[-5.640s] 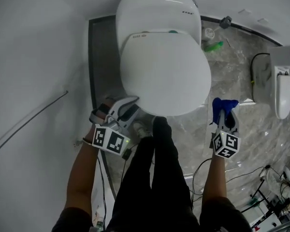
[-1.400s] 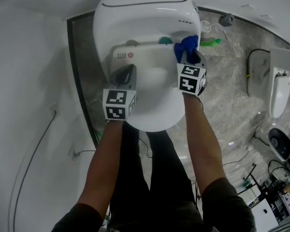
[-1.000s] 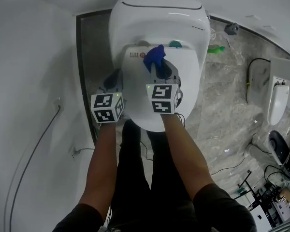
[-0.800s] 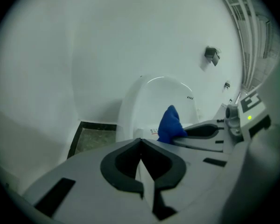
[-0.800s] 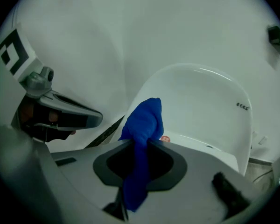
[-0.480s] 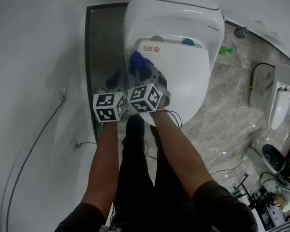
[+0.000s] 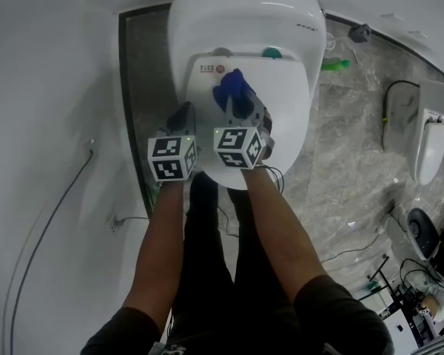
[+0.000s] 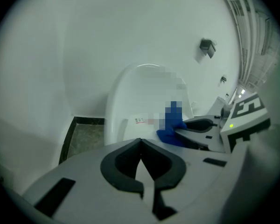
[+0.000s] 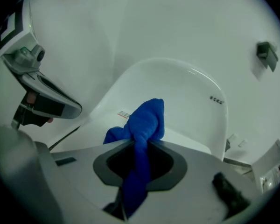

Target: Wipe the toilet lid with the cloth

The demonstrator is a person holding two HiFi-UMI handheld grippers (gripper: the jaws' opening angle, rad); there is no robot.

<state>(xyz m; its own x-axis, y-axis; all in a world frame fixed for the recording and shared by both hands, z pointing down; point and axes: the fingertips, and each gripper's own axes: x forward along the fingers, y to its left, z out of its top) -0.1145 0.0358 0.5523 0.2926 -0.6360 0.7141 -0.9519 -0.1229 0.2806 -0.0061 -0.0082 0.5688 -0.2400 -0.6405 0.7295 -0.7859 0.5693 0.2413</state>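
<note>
Over the toilet lid (image 7: 285, 128), toward its hinged end, my right gripper (image 7: 239, 106) has its jaws clamped on the blue cloth (image 7: 232, 90). In the right gripper view the cloth (image 9: 147, 119) runs as a twisted strand between the two jaws and bunches up into a knob past their tips. That bunch sits just beside the small red-printed label (image 7: 207, 69) on the lid. I cannot tell whether the cloth actually presses on the white surface.

My left gripper (image 7: 183, 115) is at the lid's left edge, close beside the right one, their marker cubes nearly side by side. Its jaws are together with nothing between them, as the left gripper view shows (image 8: 140, 143). From there I also see the cloth (image 8: 169, 134) sticking out ahead of the right gripper (image 8: 201, 125).

Both grippers point downward at a slant. A dark grey floor strip (image 7: 137, 72) runs along the toilet's left side, and marbled floor (image 7: 348, 154) spreads to its right.
</note>
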